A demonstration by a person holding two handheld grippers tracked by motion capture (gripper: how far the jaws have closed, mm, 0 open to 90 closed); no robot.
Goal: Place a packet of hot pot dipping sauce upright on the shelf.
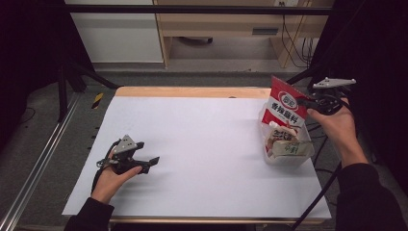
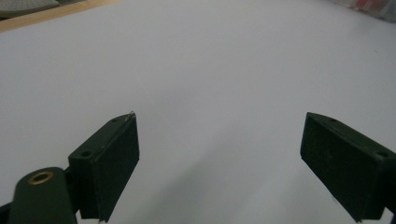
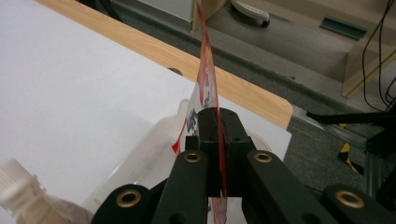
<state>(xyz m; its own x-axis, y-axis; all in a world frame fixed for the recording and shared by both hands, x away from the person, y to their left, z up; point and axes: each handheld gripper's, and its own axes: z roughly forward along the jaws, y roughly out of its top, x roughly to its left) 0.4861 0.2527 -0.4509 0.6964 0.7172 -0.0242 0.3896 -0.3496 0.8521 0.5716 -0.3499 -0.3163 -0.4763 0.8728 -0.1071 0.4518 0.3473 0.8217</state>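
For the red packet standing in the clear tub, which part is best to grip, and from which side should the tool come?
Grip the flat upper edge of the red packet, coming from its right side. It stands upright above the tub, so its thin top is free, while its lower part sits among other items. The right tool is already shut on that edge, one jaw on each face.

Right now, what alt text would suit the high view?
The right gripper pinches a red-and-white sauce packet above a clear plastic container of packets at the white table's right edge. The left gripper rests open on the table, holding nothing.
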